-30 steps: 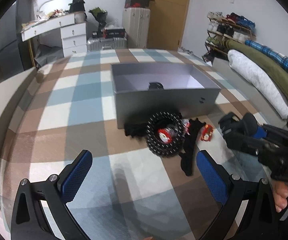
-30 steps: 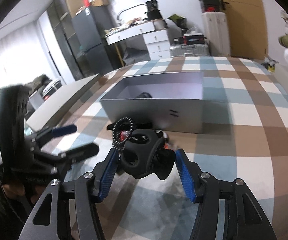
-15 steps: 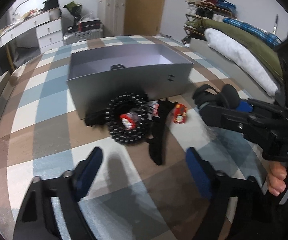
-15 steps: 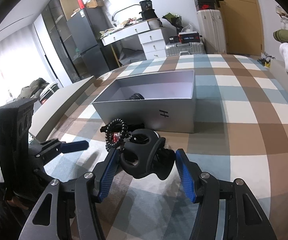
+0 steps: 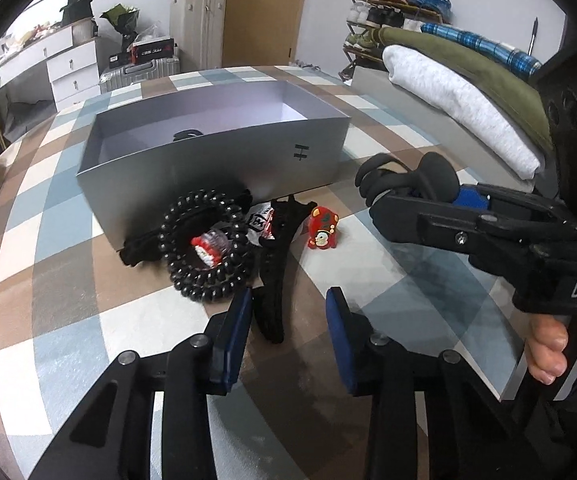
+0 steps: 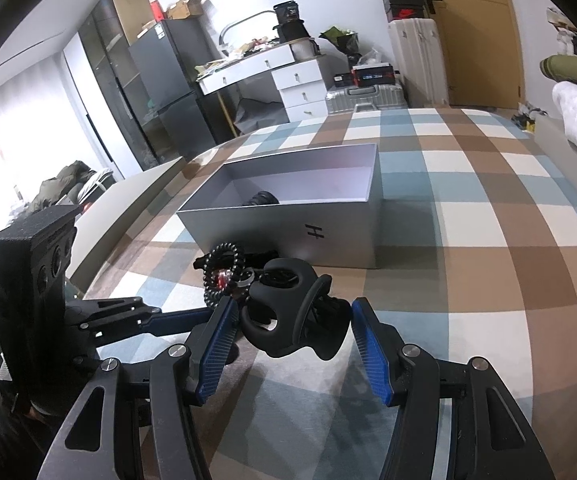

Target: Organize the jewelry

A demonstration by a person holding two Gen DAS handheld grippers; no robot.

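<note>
Closing in: the left hand-held gripper has dropped lower and nearer to the pile than a second ago, and its blue pads have drawn in from wide to a narrower gap, still apart and gripping nothing. The lower end of the black strap now sits just between the pads. Judgement: this is the next pick.

The right hand-held gripper stays clamped on the black hair claw, lifted clear of the checked bedcover and little moved over the second. It hangs short of the grey box, so the claw is not yet stowed.

Outward from the strap: the black beaded bracelet ringing a small red-and-clear trinket, and the red figurine, all loose in front of the box. One dark item already lies inside.
</note>
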